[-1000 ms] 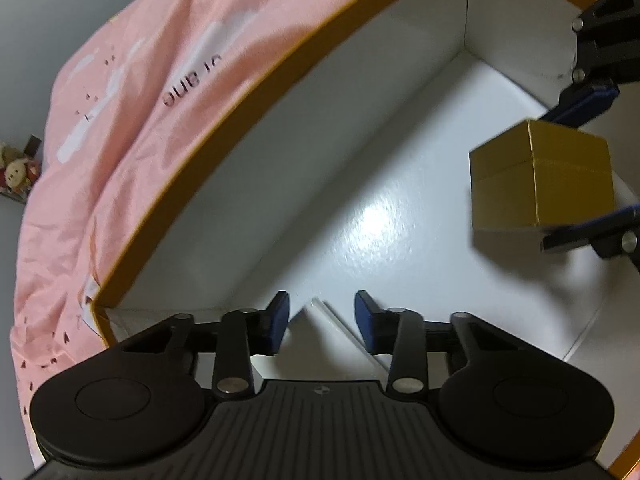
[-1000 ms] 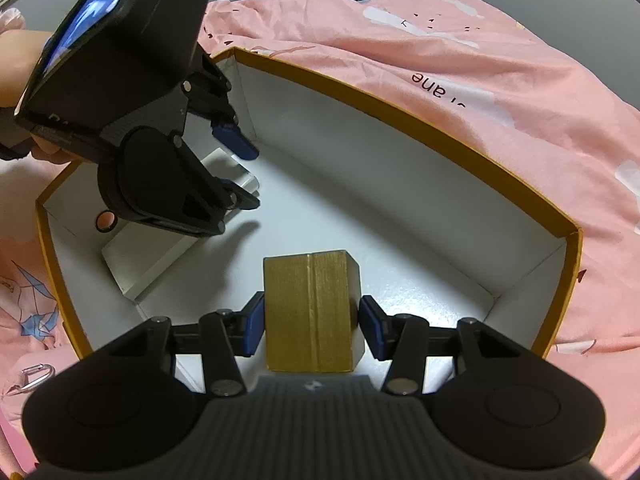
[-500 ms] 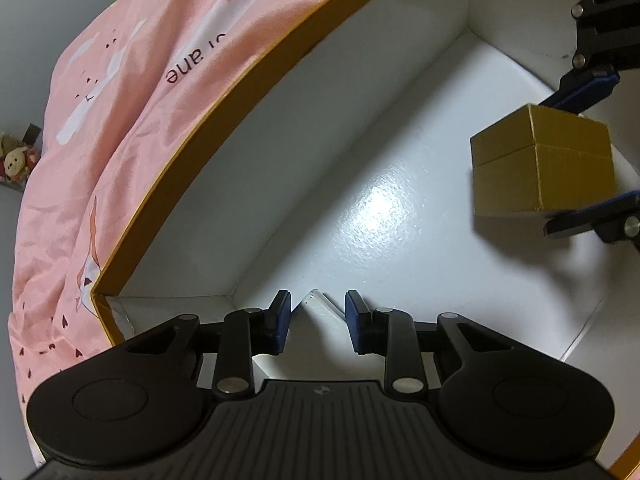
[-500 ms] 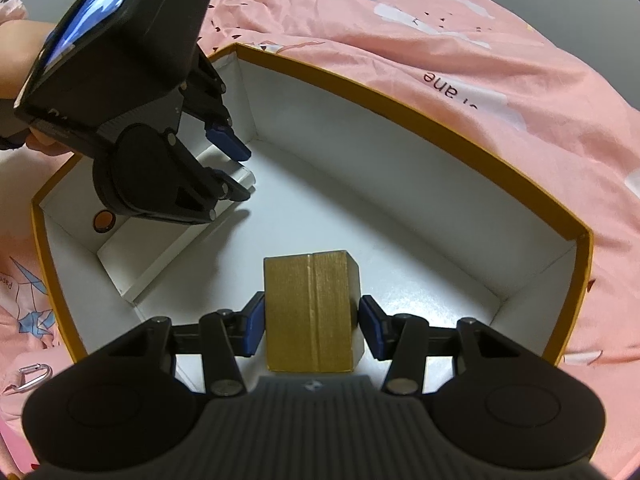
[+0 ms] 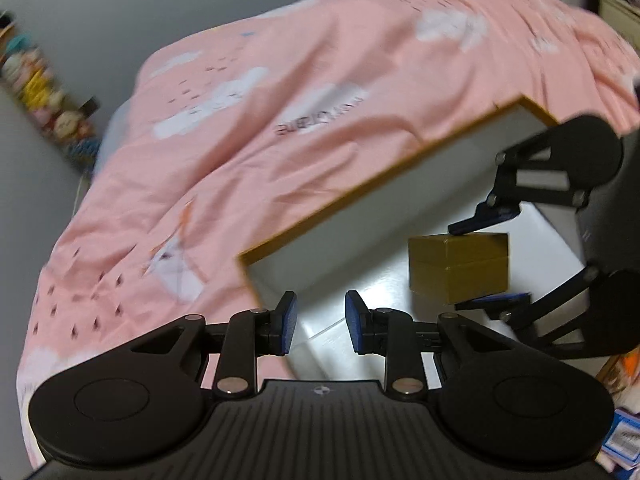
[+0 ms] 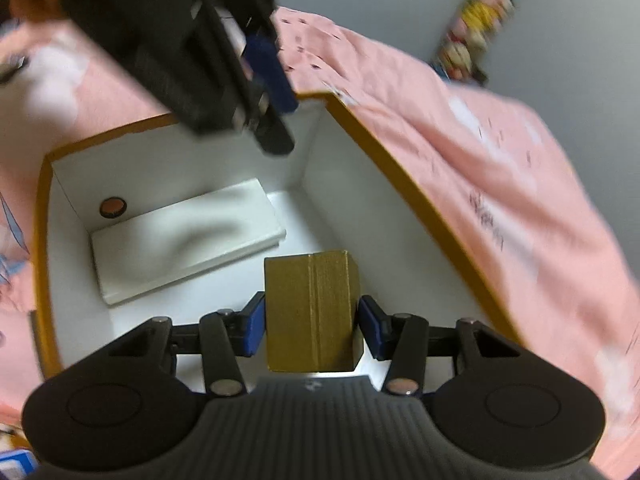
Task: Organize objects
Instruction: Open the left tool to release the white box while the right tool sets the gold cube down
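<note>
Gold card is what we have between our right gripper's (image 6: 312, 330) jaws: a small gold box (image 6: 312, 312), held by its two side faces with the blue pads pressed against them, its seam and long axis running straight out along the fingers. We take the orange-rimmed storage box (image 6: 400, 176) as our landmark. The gold box hangs inside it, just above the white floor and close to the long wall on its bed side, while a flat white box (image 6: 184, 240) lies along the far end wall, apart from the gold one. Our left gripper (image 5: 318, 322) sits over the near corner of the storage box, its jaws a narrow gap apart with nothing in them; in the right wrist view it rides above the rim, clear of the interior. The storage box rests on a pink bedspread (image 5: 280, 100). We judge the right hand does the placing: the floor lies directly below the gold box.
</note>
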